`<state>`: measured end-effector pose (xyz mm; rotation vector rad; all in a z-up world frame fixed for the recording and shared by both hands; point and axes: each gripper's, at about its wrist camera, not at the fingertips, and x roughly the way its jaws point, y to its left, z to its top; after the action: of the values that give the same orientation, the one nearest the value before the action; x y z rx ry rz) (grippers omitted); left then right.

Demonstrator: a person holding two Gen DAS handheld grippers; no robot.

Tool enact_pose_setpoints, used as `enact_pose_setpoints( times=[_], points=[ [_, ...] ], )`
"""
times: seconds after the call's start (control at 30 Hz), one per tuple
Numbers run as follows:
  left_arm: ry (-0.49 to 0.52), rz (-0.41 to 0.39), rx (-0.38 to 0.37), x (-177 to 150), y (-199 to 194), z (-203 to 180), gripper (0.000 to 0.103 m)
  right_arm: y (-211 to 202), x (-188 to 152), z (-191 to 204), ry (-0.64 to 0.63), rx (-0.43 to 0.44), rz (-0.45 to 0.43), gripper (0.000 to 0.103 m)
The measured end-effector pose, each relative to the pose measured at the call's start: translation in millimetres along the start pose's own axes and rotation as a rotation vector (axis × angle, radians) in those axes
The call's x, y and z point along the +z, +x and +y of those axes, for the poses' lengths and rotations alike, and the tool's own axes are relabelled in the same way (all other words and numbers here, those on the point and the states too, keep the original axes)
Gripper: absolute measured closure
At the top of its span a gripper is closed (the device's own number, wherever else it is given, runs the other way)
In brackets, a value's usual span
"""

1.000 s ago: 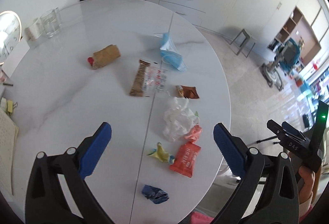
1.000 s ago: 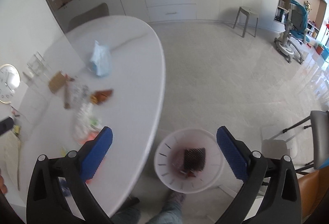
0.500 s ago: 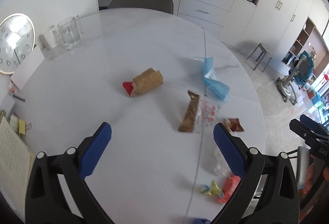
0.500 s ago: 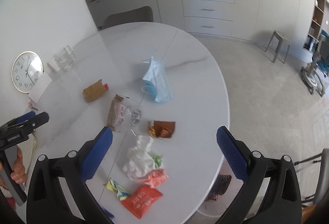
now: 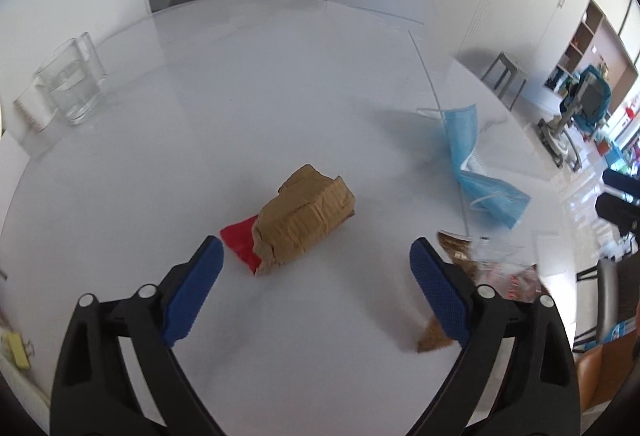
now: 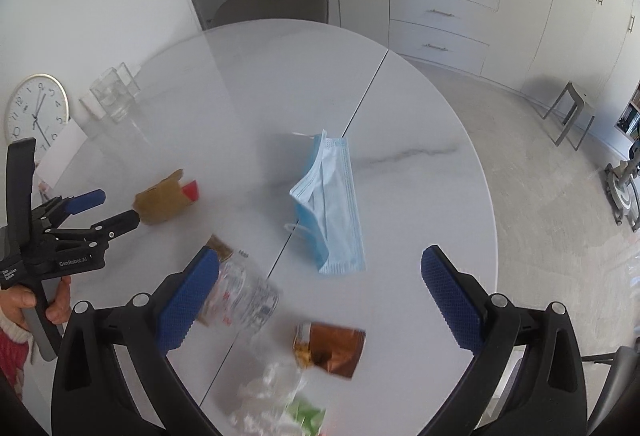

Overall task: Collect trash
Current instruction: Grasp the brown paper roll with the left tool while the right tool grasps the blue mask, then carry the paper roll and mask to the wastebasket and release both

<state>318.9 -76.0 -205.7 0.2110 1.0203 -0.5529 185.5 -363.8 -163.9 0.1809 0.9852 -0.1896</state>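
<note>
Judging by how much litter is spread over the white table (image 6: 420, 172), the collecting is well short of finished. A crumpled brown paper packet (image 5: 306, 214) with a red wrapper (image 5: 239, 241) tucked under one end is framed just ahead of the left gripper (image 5: 316, 274), whose jaws have just been closing a little yet are spread wide with nothing between them. The right gripper (image 6: 320, 288) is likewise held wide open and empty above a blue face mask (image 6: 332, 208), a clear plastic wrapper (image 6: 240, 296), a copper foil wrapper (image 6: 332, 350) and some crumpled white plastic (image 6: 272, 392). No bin is shown in either view, so what has already been binned cannot be told. The glass (image 5: 70, 88) is probably to be left.
</note>
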Motion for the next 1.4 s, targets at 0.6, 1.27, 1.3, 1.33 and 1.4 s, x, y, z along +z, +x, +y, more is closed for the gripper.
enact_pose_setpoints(
  times=[0.6, 1.27, 1.3, 1.33, 1.4],
  points=[
    [0.141, 0.084, -0.041, 14, 63, 7, 0.069, 75, 26, -21, 0.063, 0.033, 0.085, 0.003],
    [0.003, 0.030, -0.003, 2, 24, 23, 0.072, 160, 68, 0, 0.069, 0.052, 0.201, 0.092],
    [0.005, 0.027, 0.002, 1, 23, 20, 0.072, 157, 69, 1, 0.066, 0.053, 0.191, 0.093],
    [0.009, 0.020, 0.011, -1, 18, 18, 0.072, 152, 68, -1, 0.065, 0.050, 0.180, 0.093],
    [0.009, 0.009, 0.016, 0, 9, 11, 0.072, 140, 69, -2, 0.064, 0.048, 0.150, 0.094]
  ],
)
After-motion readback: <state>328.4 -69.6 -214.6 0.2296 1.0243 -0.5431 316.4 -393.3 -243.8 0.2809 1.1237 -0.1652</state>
